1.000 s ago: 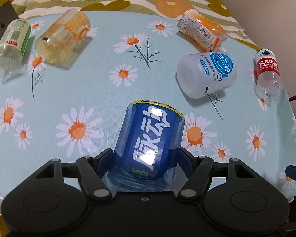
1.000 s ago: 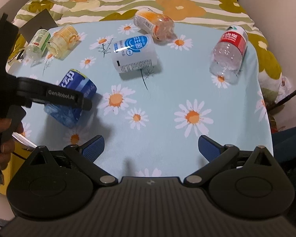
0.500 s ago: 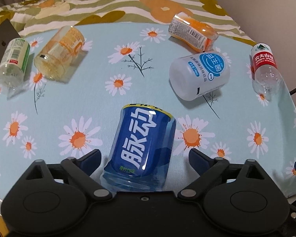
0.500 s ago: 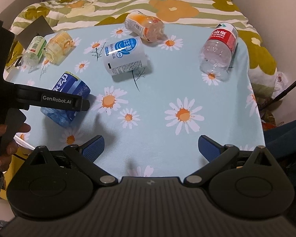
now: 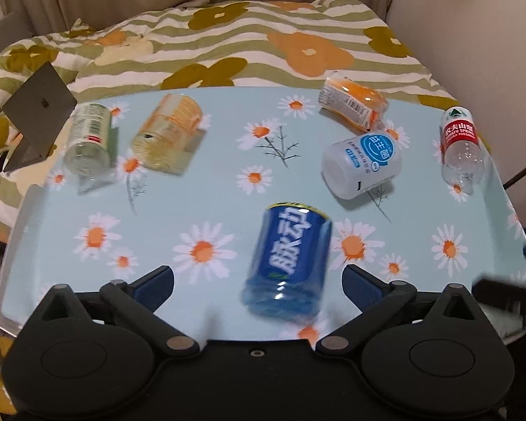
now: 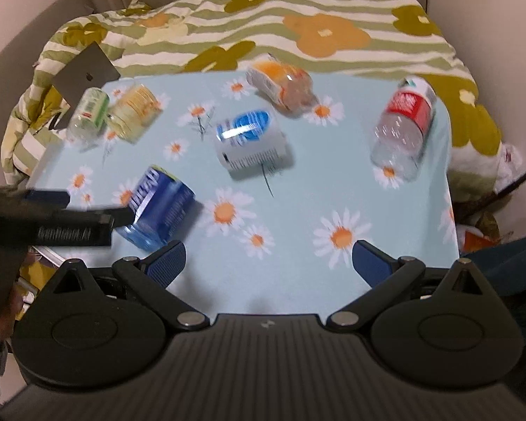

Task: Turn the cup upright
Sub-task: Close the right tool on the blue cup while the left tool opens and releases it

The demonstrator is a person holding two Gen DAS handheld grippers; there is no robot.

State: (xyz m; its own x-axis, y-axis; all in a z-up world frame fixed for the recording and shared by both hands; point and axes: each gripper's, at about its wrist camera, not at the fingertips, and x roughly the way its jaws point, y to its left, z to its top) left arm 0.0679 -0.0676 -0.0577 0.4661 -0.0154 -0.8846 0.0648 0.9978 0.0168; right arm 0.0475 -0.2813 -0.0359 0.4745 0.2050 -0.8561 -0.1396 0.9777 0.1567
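Observation:
A blue cup (image 5: 288, 259) with white Chinese lettering stands on the daisy-print table near its front edge; it also shows in the right wrist view (image 6: 157, 207). My left gripper (image 5: 257, 284) is open, its blue fingers either side of the cup and clear of it. From the right wrist view the left gripper (image 6: 52, 217) is a blurred black bar just left of the cup. My right gripper (image 6: 268, 259) is open and empty above the table's front edge, right of the cup.
Several other cut bottles lie on their sides: green-label (image 5: 87, 140), yellow (image 5: 168, 137), orange (image 5: 354, 105), white with blue label (image 5: 363, 163), clear with red label (image 5: 461, 147). A grey laptop (image 5: 38, 105) leans at the far left. A flowered quilt (image 5: 249, 42) lies behind.
My left gripper opened, let go of the blue cup and pulled back and up. The cup stays on the table. The right gripper has also drawn back and up.

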